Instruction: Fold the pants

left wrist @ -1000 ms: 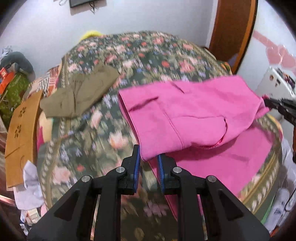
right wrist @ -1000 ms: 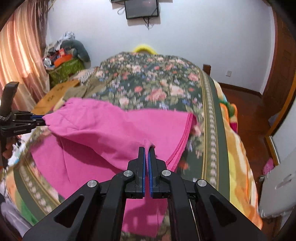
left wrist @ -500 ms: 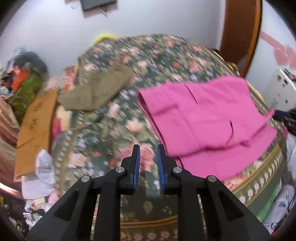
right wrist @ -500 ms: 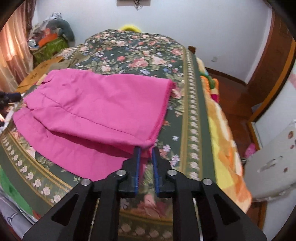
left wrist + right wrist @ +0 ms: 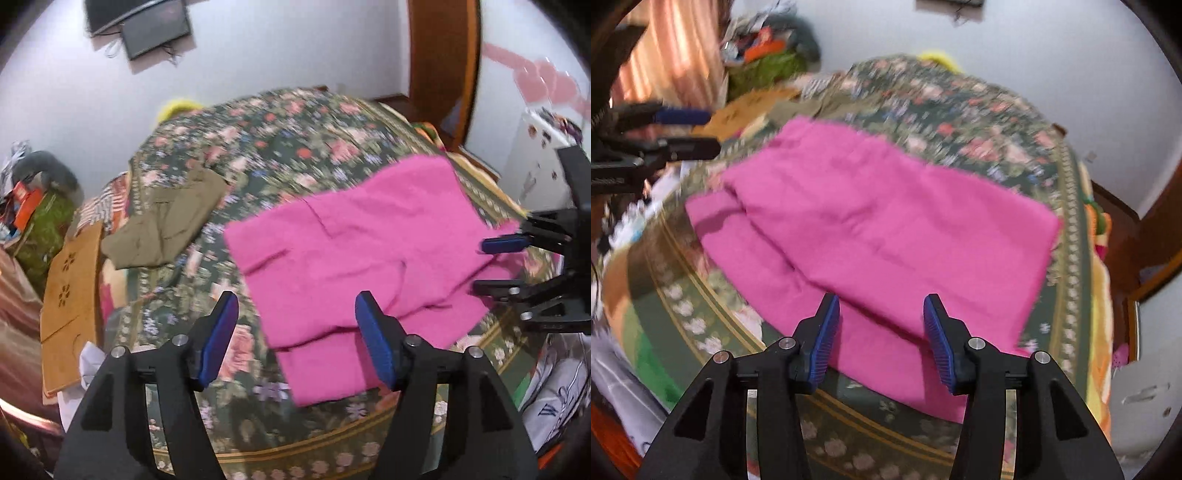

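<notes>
Since a second ago we have let go of both corners, so our left hand-held gripper and right hand-held gripper gape empty above the pink pants, lying folded over on the bed.

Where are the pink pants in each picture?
Left wrist view: pink pants lie right of centre on the flowery bedspread.
Right wrist view: pink pants fill the middle.
Shared landmark: the olive pants, at far left there, upper left here.
</notes>
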Available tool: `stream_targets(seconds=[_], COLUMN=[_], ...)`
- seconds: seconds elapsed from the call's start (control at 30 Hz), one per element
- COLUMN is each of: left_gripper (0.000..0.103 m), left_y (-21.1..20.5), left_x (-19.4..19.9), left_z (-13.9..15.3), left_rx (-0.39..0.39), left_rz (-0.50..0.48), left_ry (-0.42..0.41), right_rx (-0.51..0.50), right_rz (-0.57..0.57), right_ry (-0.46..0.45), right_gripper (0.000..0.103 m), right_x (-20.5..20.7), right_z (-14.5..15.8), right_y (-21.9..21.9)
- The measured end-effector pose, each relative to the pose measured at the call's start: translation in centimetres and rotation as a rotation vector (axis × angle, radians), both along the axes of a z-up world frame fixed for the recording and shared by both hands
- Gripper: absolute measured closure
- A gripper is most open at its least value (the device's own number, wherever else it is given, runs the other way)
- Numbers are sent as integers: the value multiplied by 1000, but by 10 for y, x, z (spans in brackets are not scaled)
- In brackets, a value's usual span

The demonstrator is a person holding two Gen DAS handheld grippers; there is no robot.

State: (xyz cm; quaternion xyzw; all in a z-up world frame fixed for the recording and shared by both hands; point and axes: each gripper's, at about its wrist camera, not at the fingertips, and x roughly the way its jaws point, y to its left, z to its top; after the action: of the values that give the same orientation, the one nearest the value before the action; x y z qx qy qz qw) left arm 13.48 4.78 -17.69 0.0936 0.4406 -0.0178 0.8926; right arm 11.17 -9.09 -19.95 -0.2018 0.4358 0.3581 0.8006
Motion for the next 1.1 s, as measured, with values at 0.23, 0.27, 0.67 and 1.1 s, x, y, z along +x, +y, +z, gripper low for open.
stream_targets(seconds=[0.23,0.27,0.67,1.1], left_gripper=[37,37,74,85], left_y=[-26,-29,-42,-50], left_x=[7,8,26,-6], left_z=[-28,-29,-46,-28], left_rx=[-9,-7,30,-36], left_rz=[-98,-106,-114,-140], left_ry=[63,66,125,97], right_rx=[52,56,215,219], right_rz=[-30,-35,-101,-119], right_ry=[47,54,19,4], right_gripper=[76,85,98,98], right_x=[13,16,21,-9], right_z=[-14,-16,13,18], right_y=[0,1,-10,-31])
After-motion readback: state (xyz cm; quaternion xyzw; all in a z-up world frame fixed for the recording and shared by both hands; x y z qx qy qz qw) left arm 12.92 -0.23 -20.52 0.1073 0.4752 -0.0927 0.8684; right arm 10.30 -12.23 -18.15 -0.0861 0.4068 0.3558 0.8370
